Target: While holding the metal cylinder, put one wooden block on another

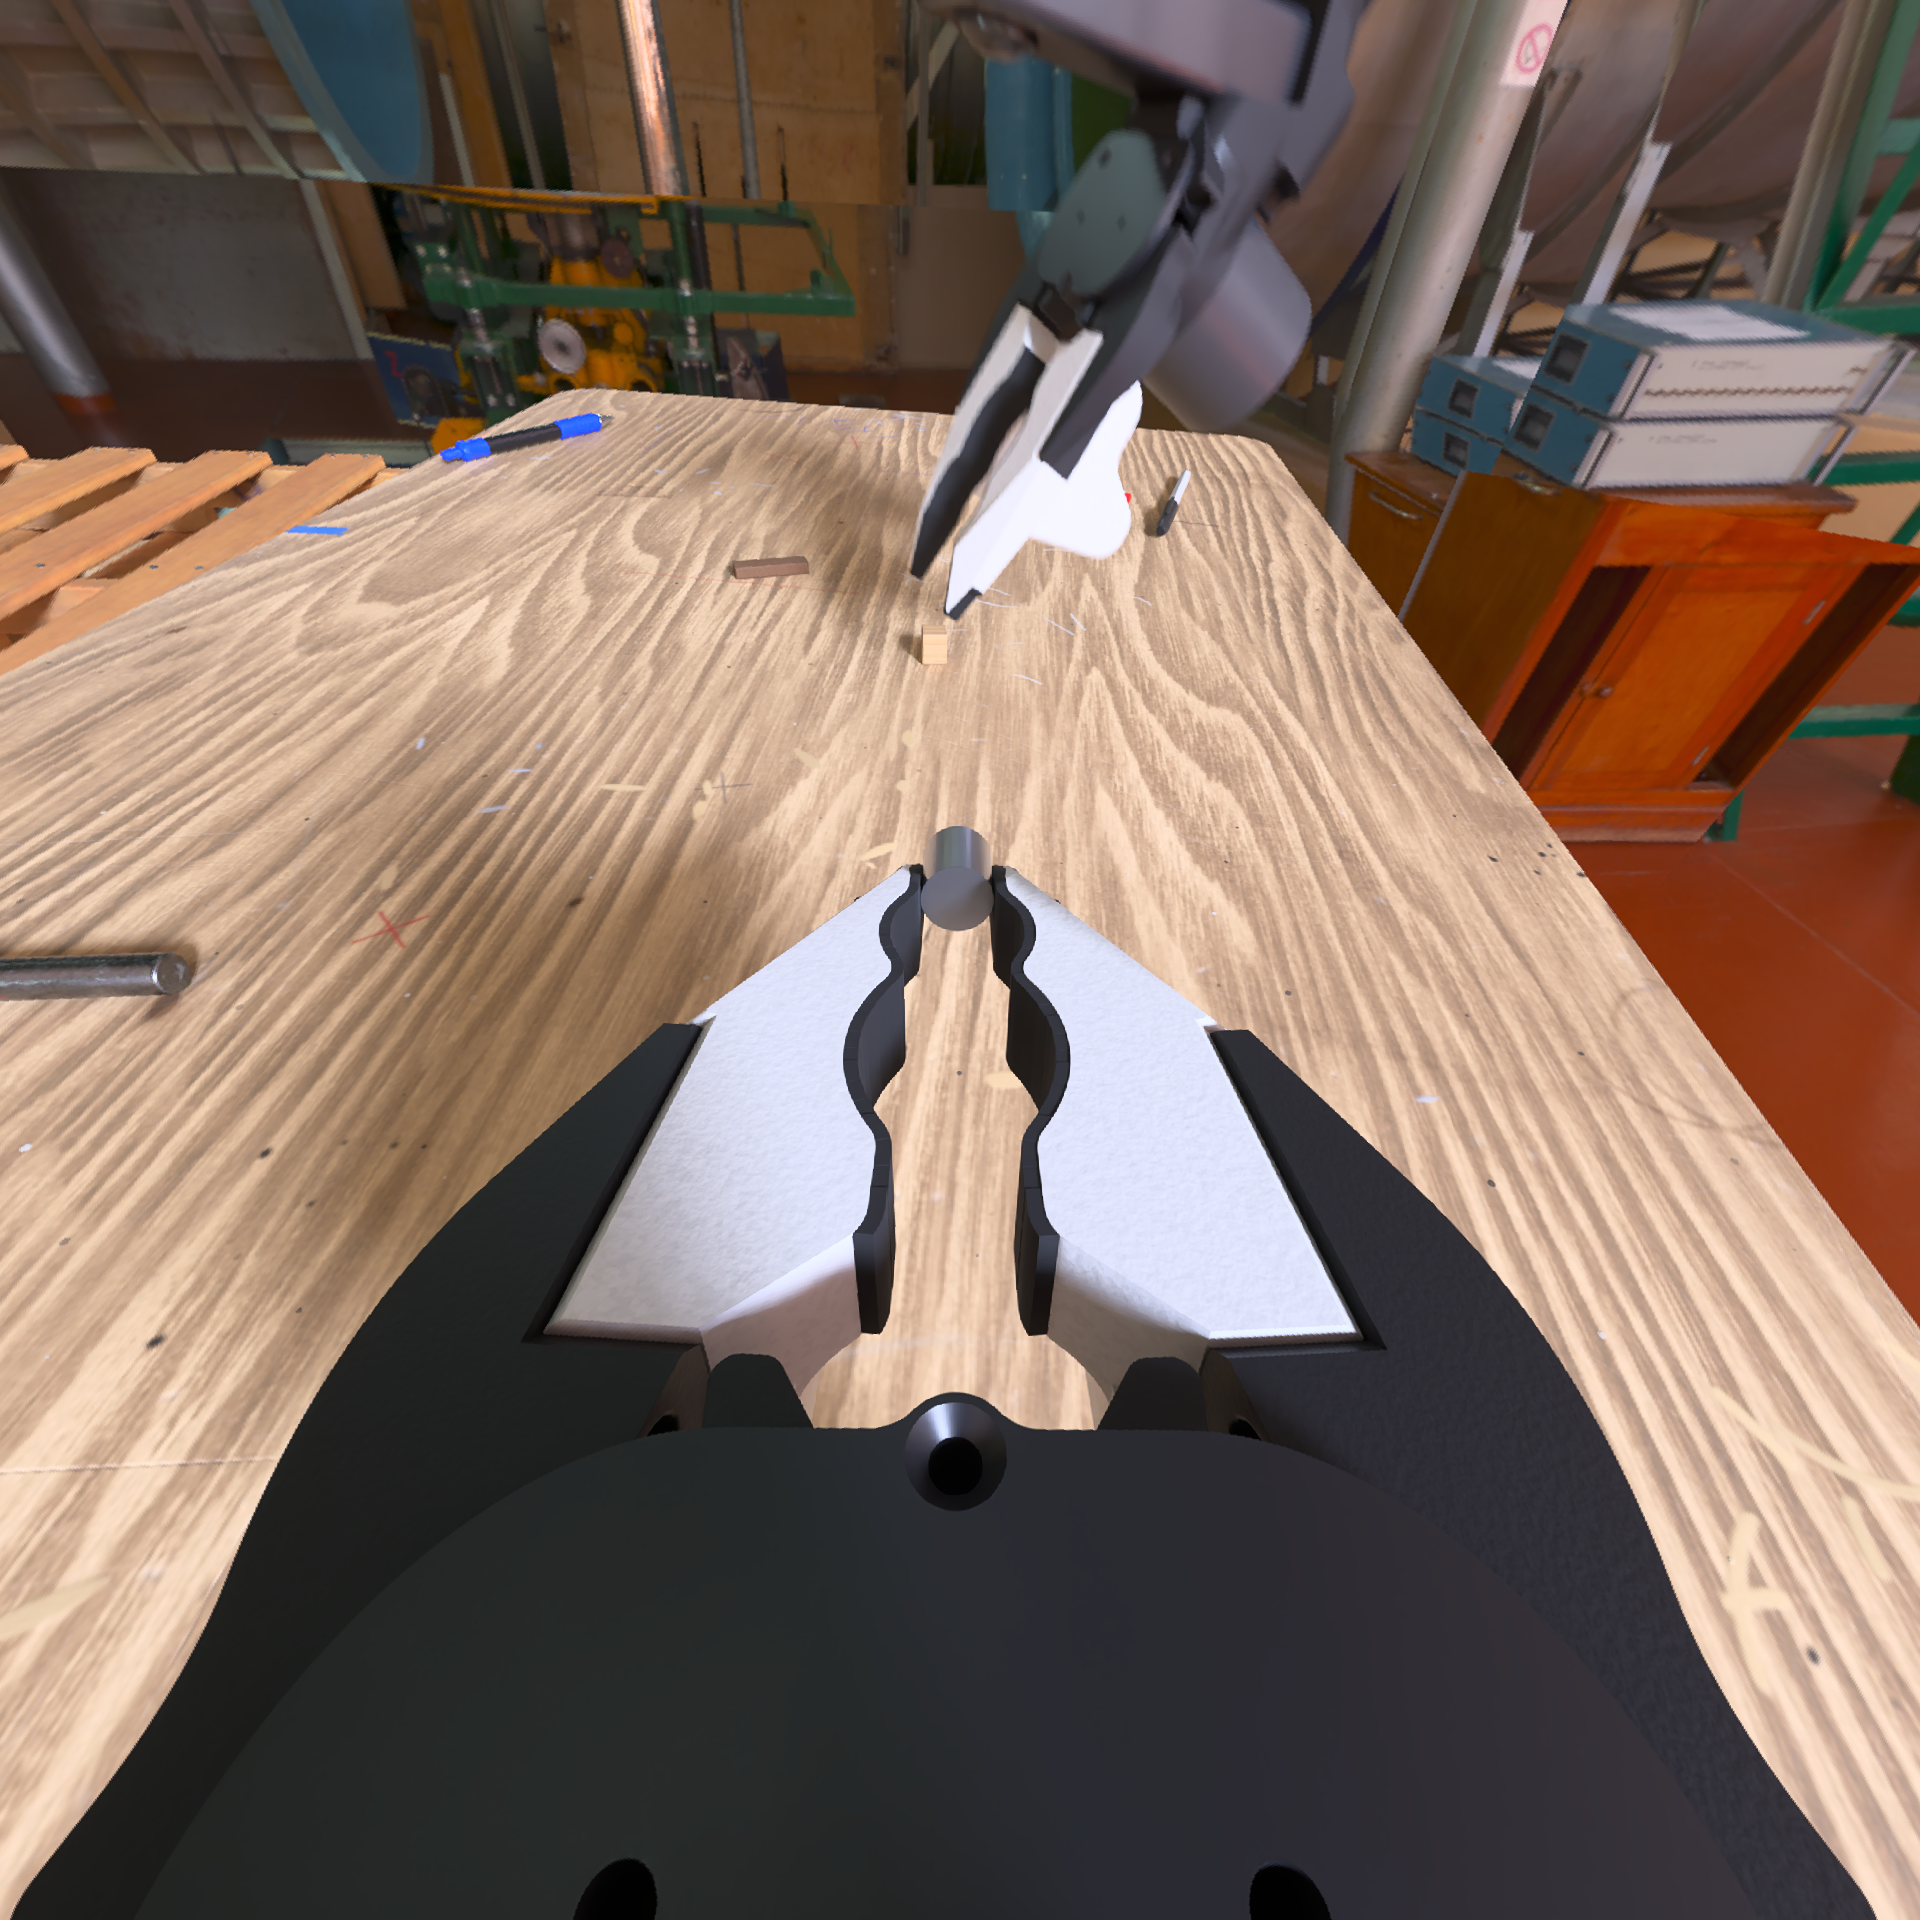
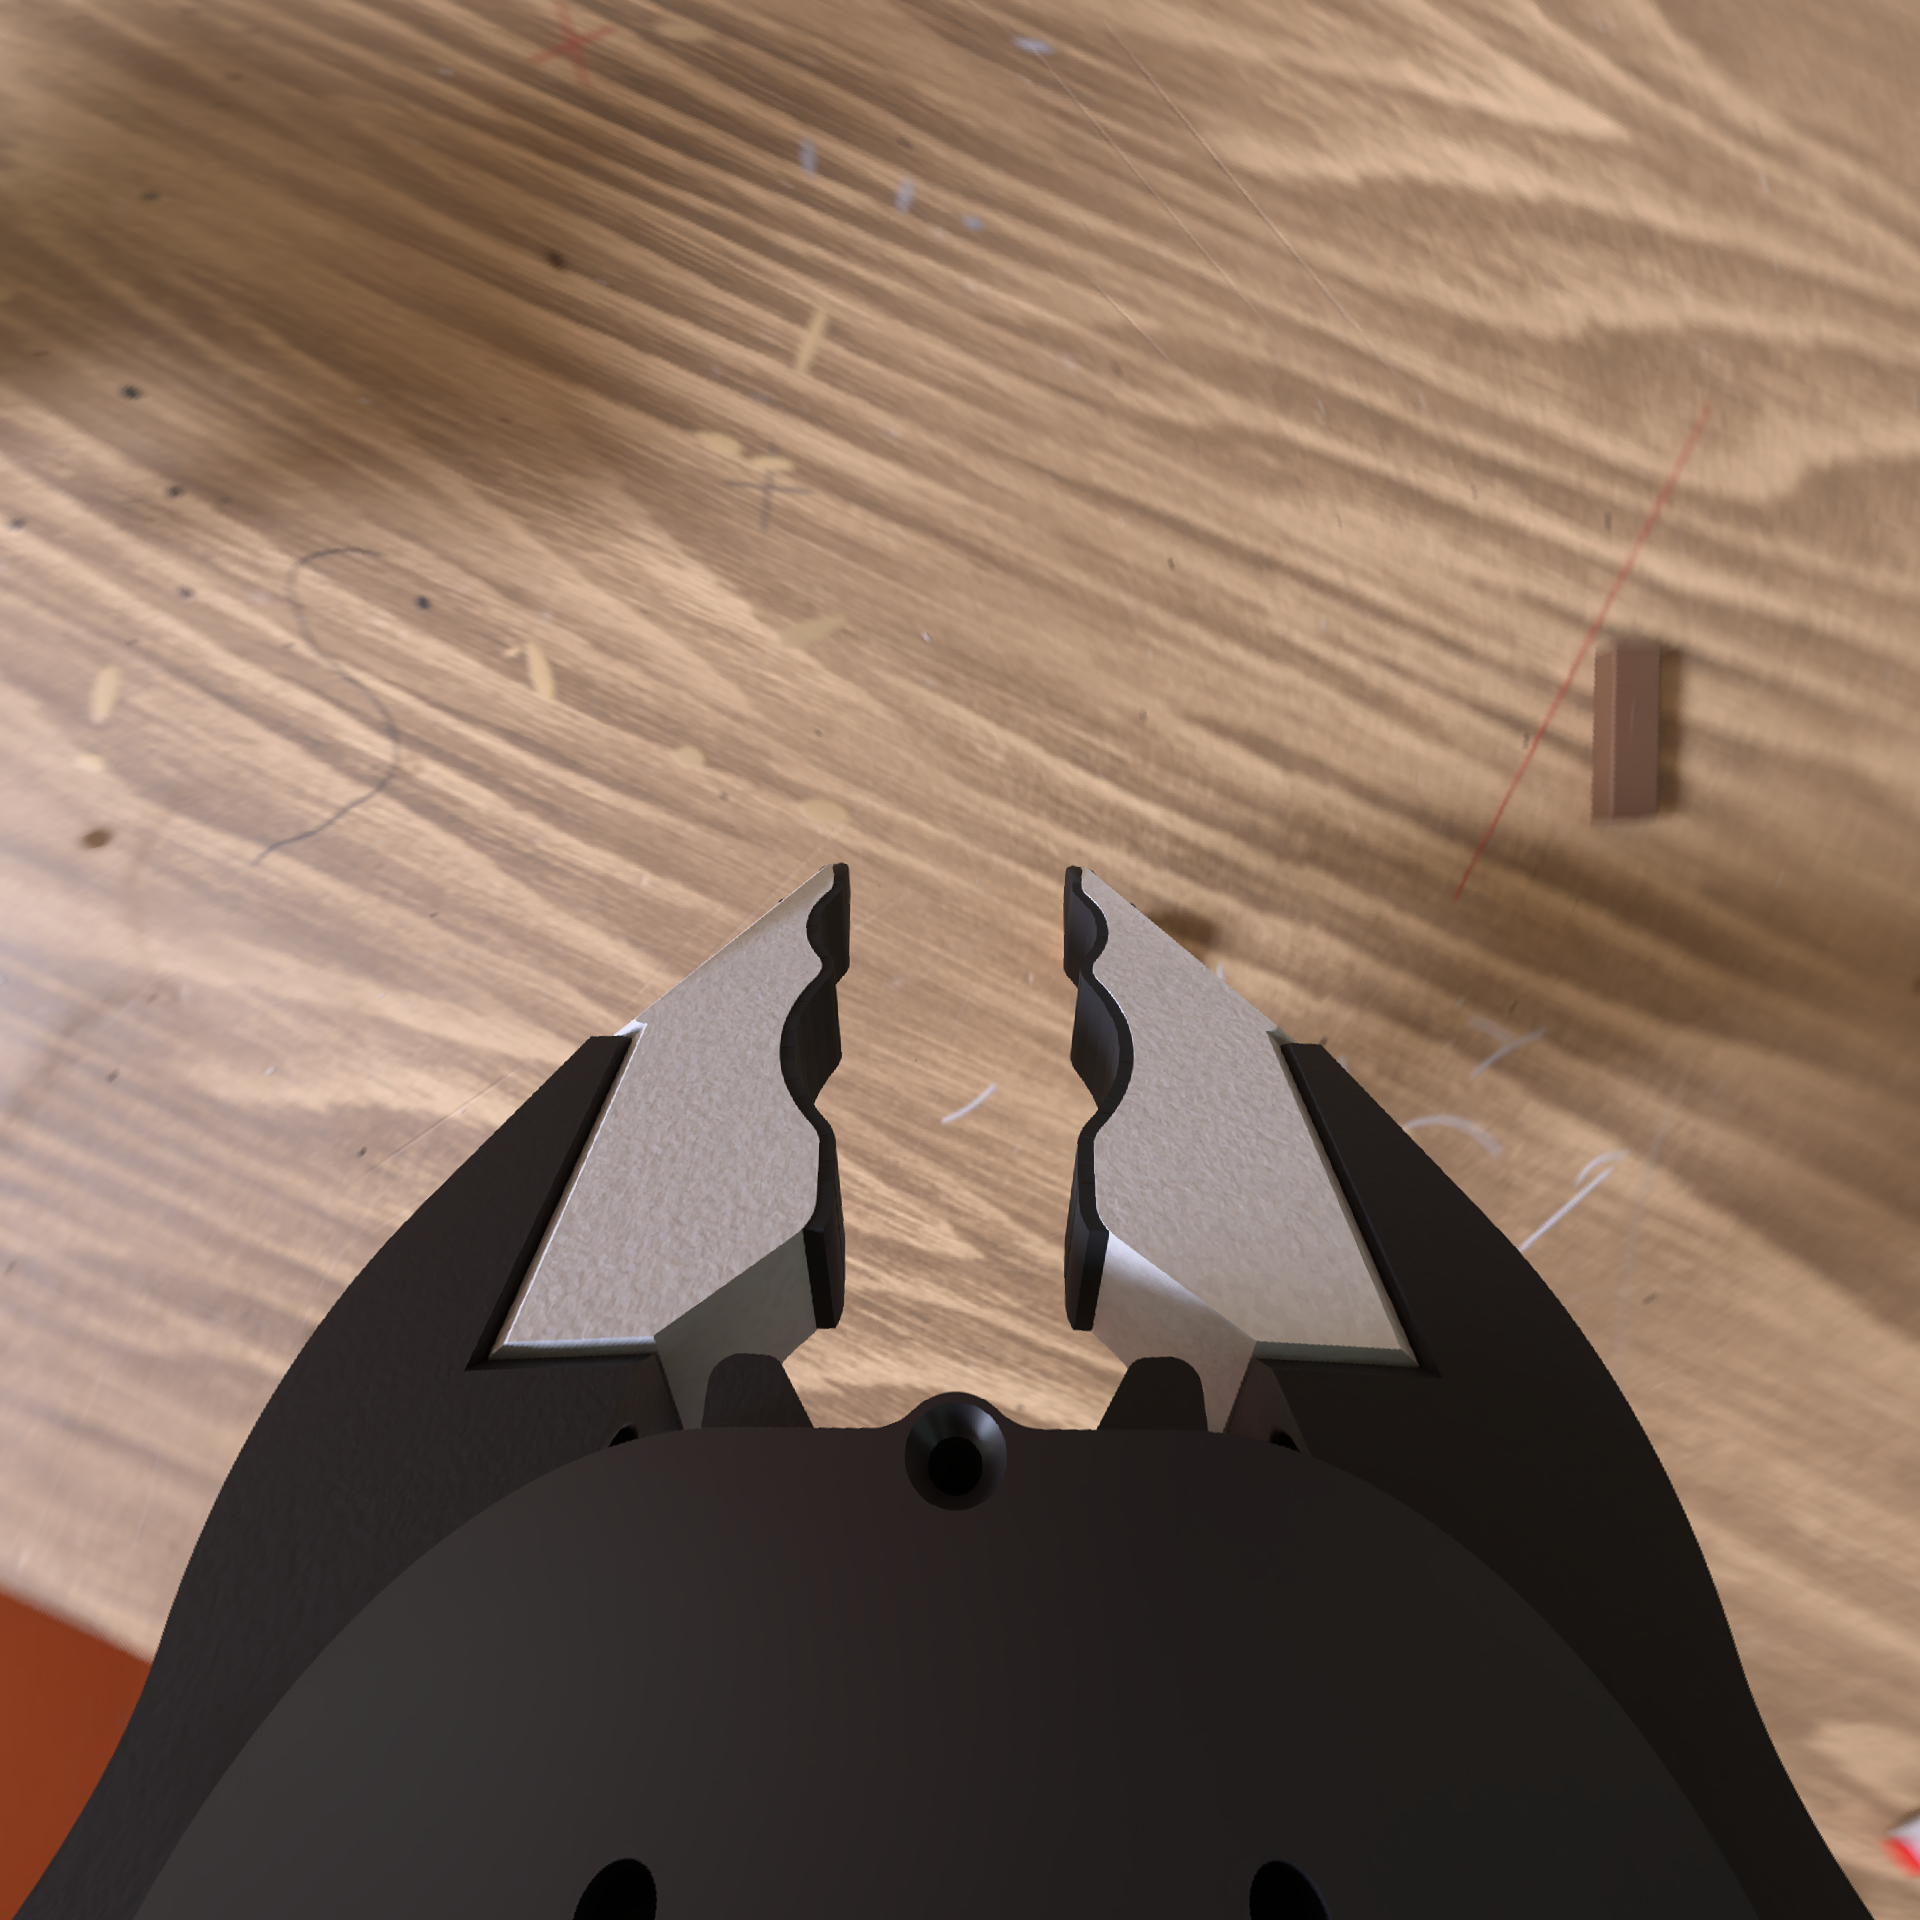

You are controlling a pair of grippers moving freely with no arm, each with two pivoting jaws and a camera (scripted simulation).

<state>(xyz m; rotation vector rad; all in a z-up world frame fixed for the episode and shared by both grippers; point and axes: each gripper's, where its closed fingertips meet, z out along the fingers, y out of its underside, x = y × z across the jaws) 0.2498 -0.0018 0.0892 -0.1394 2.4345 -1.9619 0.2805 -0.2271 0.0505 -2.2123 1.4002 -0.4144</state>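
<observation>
My left gripper (image 1: 956, 875) is shut on a short grey metal cylinder (image 1: 956, 902), held at the fingertips above the table. A small light wooden block (image 1: 934, 645) stands farther along the table. A darker brown wooden block (image 1: 770, 567) lies flat to its left, apart from it. My right gripper (image 1: 940, 590) points down just above and behind the light block. In the right wrist view my right gripper (image 2: 956, 883) is open and empty over bare table. The brown block (image 2: 1629, 732) lies off to its right. The light block does not show there.
The wooden table (image 1: 520, 779) carries a blue pen (image 1: 525, 436) at the far left edge, a black marker (image 1: 1172, 504) at the far right and a metal rod (image 1: 94, 977) at the left. An orange cabinet (image 1: 1683, 644) stands beyond the right edge.
</observation>
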